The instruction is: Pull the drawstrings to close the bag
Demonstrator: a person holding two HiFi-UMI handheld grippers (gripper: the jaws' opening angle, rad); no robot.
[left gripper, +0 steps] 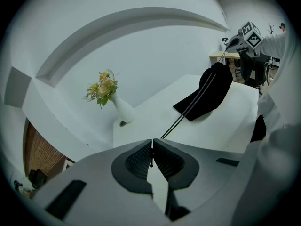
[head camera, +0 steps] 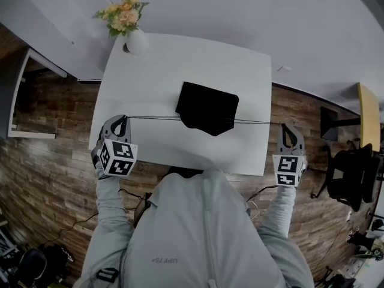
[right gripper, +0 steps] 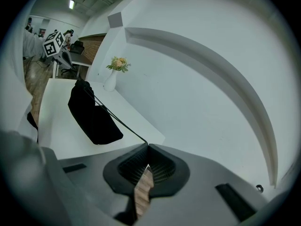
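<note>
A black drawstring bag lies on the white table, its gathered mouth toward me. Two black drawstrings run taut from it, one to each side. My left gripper at the table's left front is shut on the left drawstring; in the left gripper view the cord leads from the closed jaws to the bag. My right gripper, beyond the table's right edge, is shut on the right drawstring; in the right gripper view the cord runs from the jaws to the bag.
A white vase with flowers stands at the table's far left corner. A dark chair and a wooden board are off to the right. The floor around is wood planks; a white wall rises behind the table.
</note>
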